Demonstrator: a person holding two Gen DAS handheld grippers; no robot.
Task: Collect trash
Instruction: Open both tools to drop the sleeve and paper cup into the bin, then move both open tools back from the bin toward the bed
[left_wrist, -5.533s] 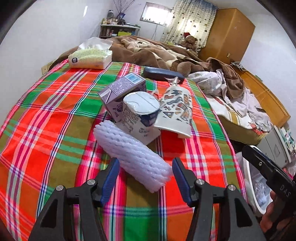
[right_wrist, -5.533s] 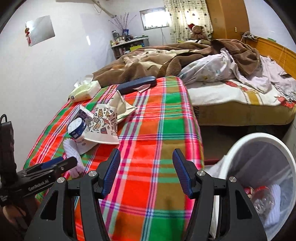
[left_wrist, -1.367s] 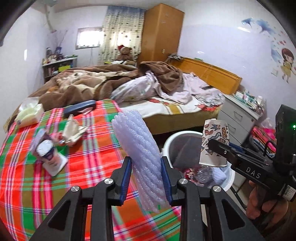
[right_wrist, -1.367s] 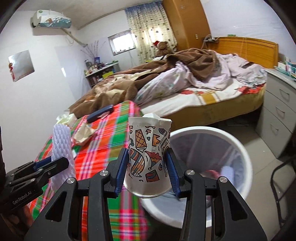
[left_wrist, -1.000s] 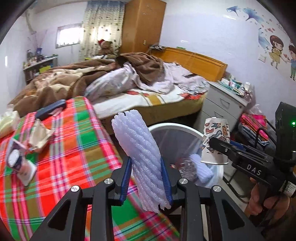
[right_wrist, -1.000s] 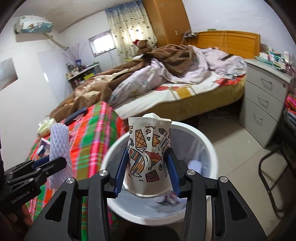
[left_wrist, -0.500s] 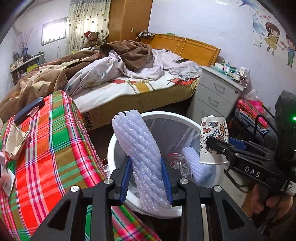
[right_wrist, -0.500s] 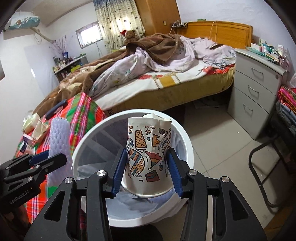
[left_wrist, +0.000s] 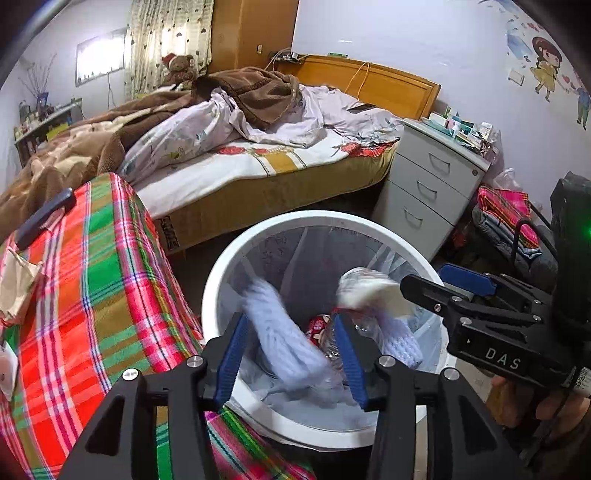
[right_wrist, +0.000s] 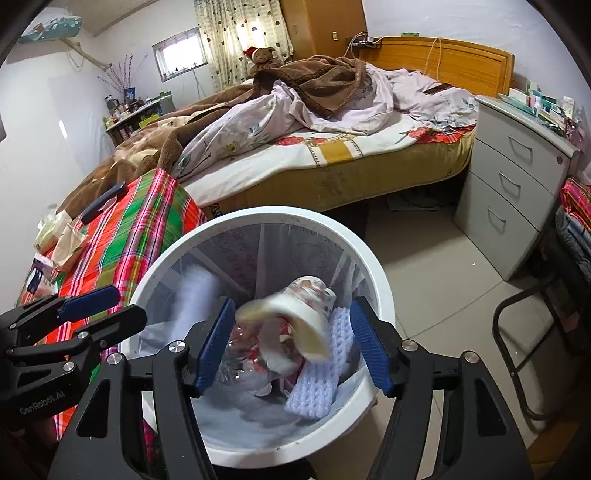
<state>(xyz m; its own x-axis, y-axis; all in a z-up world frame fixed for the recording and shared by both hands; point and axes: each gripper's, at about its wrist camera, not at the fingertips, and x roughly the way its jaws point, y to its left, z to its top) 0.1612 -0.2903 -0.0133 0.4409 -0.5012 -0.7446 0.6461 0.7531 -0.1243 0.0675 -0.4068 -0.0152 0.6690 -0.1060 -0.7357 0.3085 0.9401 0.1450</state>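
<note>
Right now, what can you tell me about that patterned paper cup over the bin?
The paper cup is white with colourful cartoon prints and a cream inside. It is motion-blurred, tipped on its side inside the white bin, above a crumpled bottle and foam netting. The right gripper is opening, and its fingers no longer touch the cup.

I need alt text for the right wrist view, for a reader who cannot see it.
Above a round white trash bin, the right gripper is opening as a blurred patterned paper cup drops between its blue pads. The left gripper hangs beside it, over a plaid cloth.
</note>
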